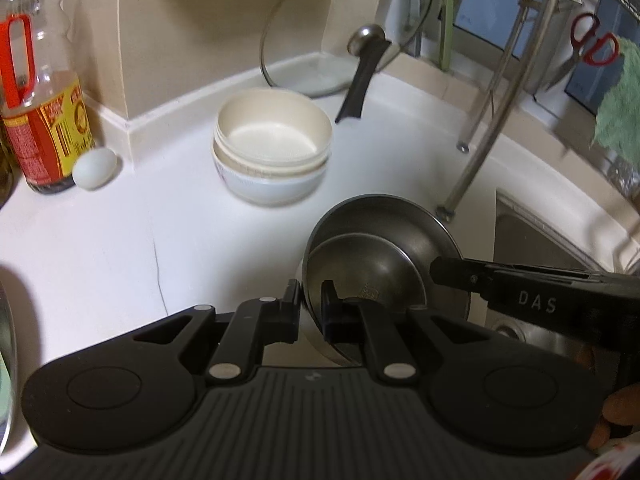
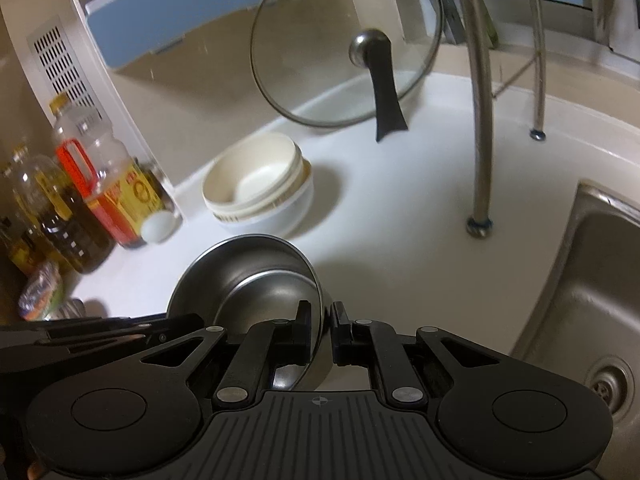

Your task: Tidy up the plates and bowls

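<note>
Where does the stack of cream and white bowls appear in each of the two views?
Left wrist view: stack of cream and white bowls sits above centre, behind the steel bowl.
Right wrist view: the stack sits left of centre, tilted.
Shared landmark: glass pot lid with black handle, leaning behind it.

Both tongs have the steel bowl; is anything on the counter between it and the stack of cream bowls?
Nothing visible: bare white countertop lies between the round stainless steel bowl and the stacked cream ceramic bowls.

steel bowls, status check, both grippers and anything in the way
Left gripper and right gripper both shut on steel bowls, opposite rims. White bowls stacked behind. Glass lid and rack leg nearby.
</note>
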{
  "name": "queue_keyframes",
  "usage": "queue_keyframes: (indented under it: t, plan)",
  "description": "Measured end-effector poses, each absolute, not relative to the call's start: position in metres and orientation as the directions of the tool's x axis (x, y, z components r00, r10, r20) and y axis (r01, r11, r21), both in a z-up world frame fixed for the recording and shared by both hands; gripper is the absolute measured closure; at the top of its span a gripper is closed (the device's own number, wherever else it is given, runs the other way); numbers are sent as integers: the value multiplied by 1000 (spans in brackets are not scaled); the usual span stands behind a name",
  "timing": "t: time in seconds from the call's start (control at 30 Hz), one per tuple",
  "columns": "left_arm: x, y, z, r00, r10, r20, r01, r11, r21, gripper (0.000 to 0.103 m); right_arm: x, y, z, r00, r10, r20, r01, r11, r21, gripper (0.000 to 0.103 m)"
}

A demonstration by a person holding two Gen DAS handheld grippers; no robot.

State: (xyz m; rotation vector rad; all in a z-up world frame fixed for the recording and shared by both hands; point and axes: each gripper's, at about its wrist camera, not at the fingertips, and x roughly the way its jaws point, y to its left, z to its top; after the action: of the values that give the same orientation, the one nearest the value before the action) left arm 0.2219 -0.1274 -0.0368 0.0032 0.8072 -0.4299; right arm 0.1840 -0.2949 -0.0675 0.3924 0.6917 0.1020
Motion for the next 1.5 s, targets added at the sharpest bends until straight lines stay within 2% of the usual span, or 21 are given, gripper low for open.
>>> queue_keyframes:
  t: [0.37,0.67,1.07,1.5]
  plan:
    - [268,-119,-6,674,-357,-647,337,927,-161,94,237,-296,-24,810,262,-524,-22,907,420,93]
    - [316,-112,9,715,-336,-614,319,937,-142,94,288,-296,-9,820,286,-496,-29,886,463,93]
    - [368,-112,0,702,-329,-631,322,938,-130,94,339,-301,-20,803,298,-517,18,854,520,93]
    - [391,-119,-15,662,-330,-673,340,932,-124,94,360,-307,-44,770,293,-567,80,837,542,93]
